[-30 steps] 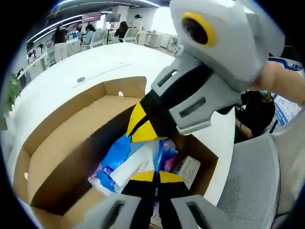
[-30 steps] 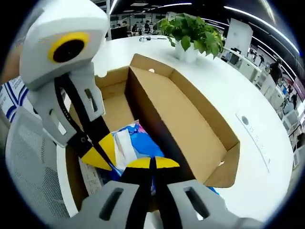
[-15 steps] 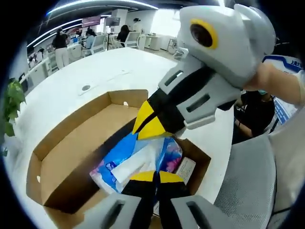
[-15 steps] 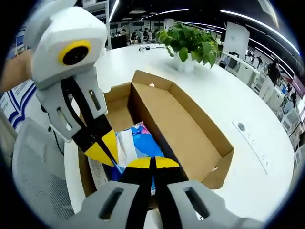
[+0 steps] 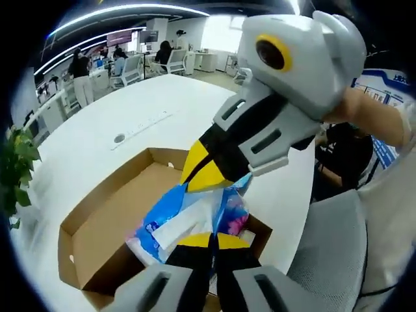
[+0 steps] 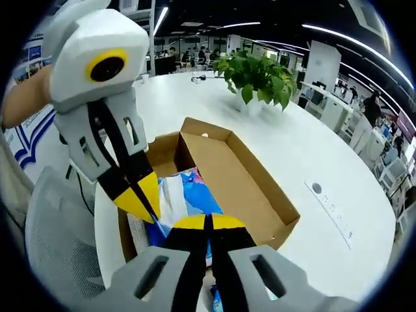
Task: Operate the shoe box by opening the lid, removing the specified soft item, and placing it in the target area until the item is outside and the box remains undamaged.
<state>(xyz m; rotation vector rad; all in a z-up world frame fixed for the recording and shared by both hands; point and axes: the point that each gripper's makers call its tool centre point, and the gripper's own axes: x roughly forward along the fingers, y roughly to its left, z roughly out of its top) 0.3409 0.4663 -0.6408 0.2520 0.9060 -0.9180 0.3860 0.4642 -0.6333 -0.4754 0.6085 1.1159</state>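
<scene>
- Shoe box [image 5: 110, 240] [image 6: 250, 188], of brown cardboard, is seen standing open on the white bench [image 5: 97, 149] [image 6: 312, 156], its lid folded back flat beside the base.
- A soft blue plastic pack [image 5: 185, 214] [image 6: 188, 198] with white and pink print is held above the box's base, gripped from two sides at once.
- The left hand-held gripper [image 5: 209, 240] [image 6: 140, 198] is closed on one edge of the pack; its yellow-tipped jaws are pressed together on the plastic.
- The right hand-held gripper [image 6: 208, 223] [image 5: 205, 175] is likewise closed on the pack, its yellow tips pinched over the wrapper opposite the left one.
- In the left gripper view, the pack is seen raised over the box, with a white printed leaflet [image 5: 249, 237] lying in the base beneath it.
- A potted green plant [image 6: 257, 65] [image 5: 16, 169] stands on the bench beyond the far end of the box, well apart from it.
- A round grey port [image 6: 316, 188] [image 5: 119, 138] is set into the bench top near the lid.
- A grey mesh chair [image 5: 325, 260] [image 6: 55, 240] is seen just beside the bench edge, near the box.
- An open-plan office with people [image 5: 81, 65] is visible in the background.
</scene>
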